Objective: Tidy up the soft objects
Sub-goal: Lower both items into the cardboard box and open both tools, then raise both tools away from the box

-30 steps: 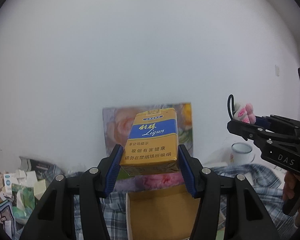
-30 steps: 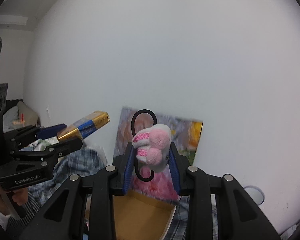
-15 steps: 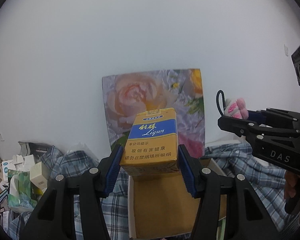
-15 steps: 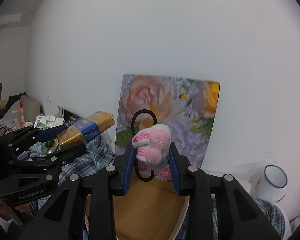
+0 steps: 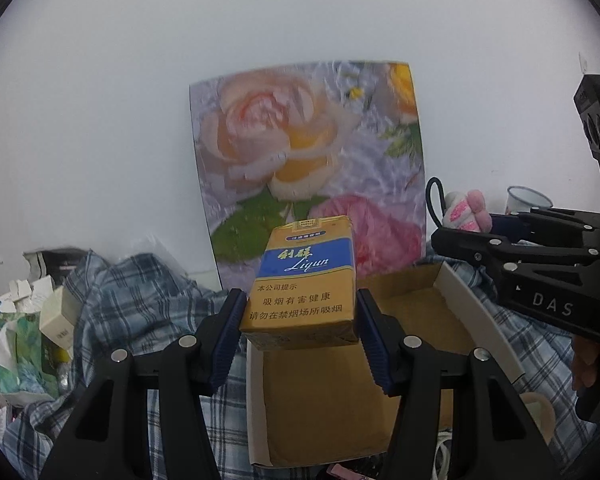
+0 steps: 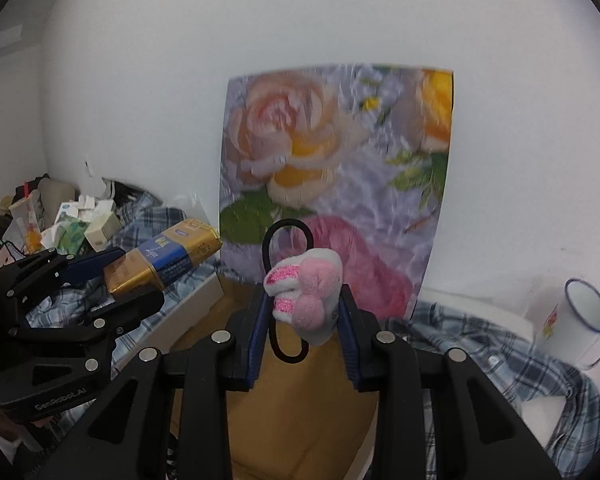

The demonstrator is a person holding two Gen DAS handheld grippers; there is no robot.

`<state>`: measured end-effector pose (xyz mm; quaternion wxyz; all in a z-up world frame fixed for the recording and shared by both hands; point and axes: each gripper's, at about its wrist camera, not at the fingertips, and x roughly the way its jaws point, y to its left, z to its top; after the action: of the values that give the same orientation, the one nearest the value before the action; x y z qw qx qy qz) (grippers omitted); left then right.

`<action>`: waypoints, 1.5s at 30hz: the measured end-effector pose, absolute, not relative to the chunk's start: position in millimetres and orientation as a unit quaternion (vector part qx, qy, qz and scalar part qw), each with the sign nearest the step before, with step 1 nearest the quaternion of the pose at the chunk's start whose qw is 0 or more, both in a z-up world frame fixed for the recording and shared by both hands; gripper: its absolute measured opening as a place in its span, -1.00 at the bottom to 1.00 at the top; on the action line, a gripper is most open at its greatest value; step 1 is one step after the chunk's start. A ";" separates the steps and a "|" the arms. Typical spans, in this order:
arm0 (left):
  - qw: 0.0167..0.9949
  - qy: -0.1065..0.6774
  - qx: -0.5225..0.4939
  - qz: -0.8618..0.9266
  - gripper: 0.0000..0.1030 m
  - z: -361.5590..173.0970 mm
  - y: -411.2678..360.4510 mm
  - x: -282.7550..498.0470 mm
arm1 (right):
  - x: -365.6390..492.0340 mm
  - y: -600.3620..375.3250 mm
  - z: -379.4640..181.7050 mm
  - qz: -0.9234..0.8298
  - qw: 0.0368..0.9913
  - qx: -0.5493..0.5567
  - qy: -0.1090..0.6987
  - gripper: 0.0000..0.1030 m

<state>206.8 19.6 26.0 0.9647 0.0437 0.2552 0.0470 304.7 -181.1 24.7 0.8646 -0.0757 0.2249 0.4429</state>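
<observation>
- Left tongs [image 5: 298, 320] are gripping a gold-and-blue cigarette pack [image 5: 302, 284] by its two sides, blue pads pressing on it; pack is tilting up and away from the camera, printed face showing.
- Seen from the right wrist, the same left tongs [image 6: 112, 276] are carrying the pack [image 6: 164, 256] in the air at the left, above the near-left rim of the box.
- Right tongs [image 6: 304, 320] are clamping narrow on a small pink-and-white plush hair tie [image 6: 306, 296]; its black elastic loop [image 6: 286, 240] is sticking up behind the plush and hanging below it.
- From the left wrist, the right tongs [image 5: 456, 232] are showing at the right edge, plush [image 5: 466, 214] poking out of the tips.
- Open cardboard box [image 5: 480, 320] is lying under both tongs, brown inside, white outside, resting on a blue plaid cloth [image 5: 140, 292].
- A rose-print sheet [image 6: 340, 168] is leaning against the white wall just behind the box.
- White enamel mug [image 6: 580, 324] with a blue rim is tilting at the right, on the cloth.
- Heap of small cartons and packets [image 5: 32, 320] is piling up at the far left.
</observation>
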 end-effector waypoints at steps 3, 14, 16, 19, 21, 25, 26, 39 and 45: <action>0.960 0.273 0.037 0.037 0.12 14.9 20.1 211.9 | 310.0 -177.5 12.6 0.442 0.861 -0.078 0.239 -0.38; 0.945 0.324 0.021 0.025 0.12 -13.9 20.5 226.7 | 329.3 -170.5 -23.5 0.422 0.853 -0.089 0.294 -0.38; 0.942 0.333 0.017 0.024 0.12 -17.0 22.0 229.5 | 330.4 -168.9 -26.6 0.423 0.851 -0.090 0.300 -0.38; 0.939 0.341 0.013 0.028 0.12 -19.5 25.0 232.7 | 330.3 -165.6 -30.4 0.423 0.848 -0.096 0.304 -0.38; 0.939 0.343 0.013 0.031 0.12 -20.0 27.0 233.6 | 331.1 -163.3 -33.9 0.422 0.847 -0.101 0.308 -0.38; 0.938 0.345 0.011 0.031 0.12 -20.1 28.4 234.5 | 334.2 -162.1 -38.9 0.420 0.846 -0.101 0.314 -0.38; 0.938 0.344 0.011 0.032 0.12 -19.9 28.5 234.4 | 334.8 -162.2 -39.4 0.419 0.846 -0.100 0.314 -0.33; 0.949 0.313 0.011 0.044 1.00 -5.0 33.5 230.3 | 327.5 -166.2 -26.3 0.392 0.869 -0.119 0.277 0.93; 0.953 0.298 0.009 0.048 1.00 5.2 35.6 225.1 | 327.3 -171.9 -17.0 0.397 0.872 -0.105 0.266 0.99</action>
<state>225.1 35.6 5.2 0.9534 0.0090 0.2976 0.0482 327.3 -171.9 -17.0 0.8723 -0.1047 0.2662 0.3965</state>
